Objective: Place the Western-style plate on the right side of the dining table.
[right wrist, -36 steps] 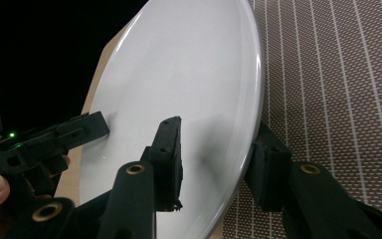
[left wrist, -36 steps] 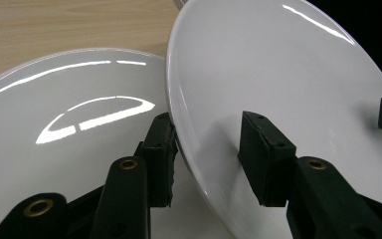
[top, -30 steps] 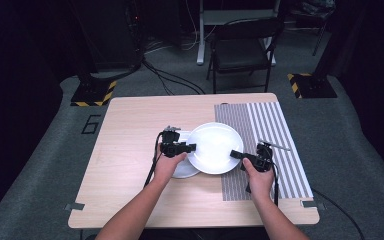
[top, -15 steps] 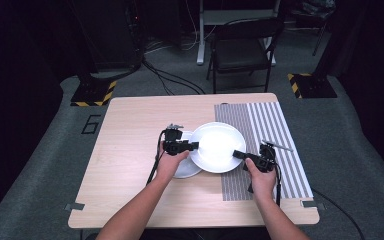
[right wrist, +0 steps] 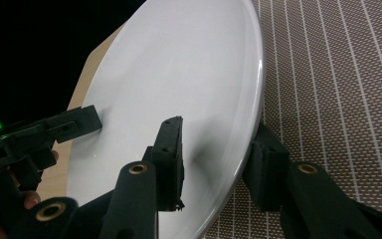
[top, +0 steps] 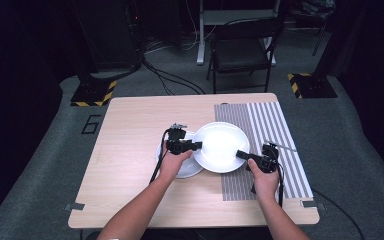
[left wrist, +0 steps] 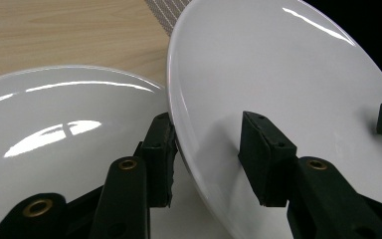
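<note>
Both the left gripper (top: 196,145) and right gripper (top: 240,154) are staying clamped on opposite rims of the large round white ceramic plate (top: 222,145), barely shifting, holding it above the smaller white plate (top: 184,170), so the lift is pausing.

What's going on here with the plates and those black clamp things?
A person at a wooden table holds a two-jaw gripper in each hand. Both grip one large white plate by opposite rims: the left gripper on its left edge, the right gripper on its right edge. The plate is tilted, partly over a second white plate lying on the table and partly over a striped mat.
</note>
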{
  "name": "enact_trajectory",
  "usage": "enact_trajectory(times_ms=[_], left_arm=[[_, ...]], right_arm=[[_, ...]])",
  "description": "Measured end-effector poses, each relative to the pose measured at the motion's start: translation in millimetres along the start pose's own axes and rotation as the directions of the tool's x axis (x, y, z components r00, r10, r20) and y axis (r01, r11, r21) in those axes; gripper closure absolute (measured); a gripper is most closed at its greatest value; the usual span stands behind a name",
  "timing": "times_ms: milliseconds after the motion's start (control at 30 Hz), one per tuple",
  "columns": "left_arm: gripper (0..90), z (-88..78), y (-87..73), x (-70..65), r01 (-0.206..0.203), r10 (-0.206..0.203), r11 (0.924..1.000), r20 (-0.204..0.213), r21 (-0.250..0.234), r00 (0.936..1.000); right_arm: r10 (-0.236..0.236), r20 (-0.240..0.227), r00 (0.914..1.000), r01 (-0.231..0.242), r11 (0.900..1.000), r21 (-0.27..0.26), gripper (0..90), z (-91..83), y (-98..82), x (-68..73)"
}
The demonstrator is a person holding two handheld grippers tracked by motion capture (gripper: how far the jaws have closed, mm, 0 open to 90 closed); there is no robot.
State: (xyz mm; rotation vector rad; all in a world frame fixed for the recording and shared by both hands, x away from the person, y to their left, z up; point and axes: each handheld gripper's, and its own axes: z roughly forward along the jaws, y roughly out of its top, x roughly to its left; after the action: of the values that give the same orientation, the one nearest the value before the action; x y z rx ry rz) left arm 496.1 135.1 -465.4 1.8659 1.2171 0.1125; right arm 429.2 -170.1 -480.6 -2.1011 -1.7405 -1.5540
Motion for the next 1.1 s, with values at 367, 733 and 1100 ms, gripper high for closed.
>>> enact_trajectory(times_ms=[367,733,1100], left_arm=[[58.1,5.9,4.8,-6.2,-0.014,0.014,0.9999,0.004,0.01,0.9999],[58.0,10.6,9.0,-11.9,-0.032,0.032,0.9994,0.012,0.016,0.9994],[57.9,13.6,8.6,-14.1,-0.035,0.035,0.9991,0.013,0.023,0.9993]], right_arm=[[0.015,0.01,0.9998,-0.015,1.0,-0.007,62.6,-5.1,0.6,-4.5],[0.029,0.018,0.9994,-0.029,1.0,-0.01,62.5,-11.0,-2.3,-8.3],[0.031,0.026,0.9992,-0.03,0.999,-0.018,62.5,-16.4,-3.5,-7.9]])
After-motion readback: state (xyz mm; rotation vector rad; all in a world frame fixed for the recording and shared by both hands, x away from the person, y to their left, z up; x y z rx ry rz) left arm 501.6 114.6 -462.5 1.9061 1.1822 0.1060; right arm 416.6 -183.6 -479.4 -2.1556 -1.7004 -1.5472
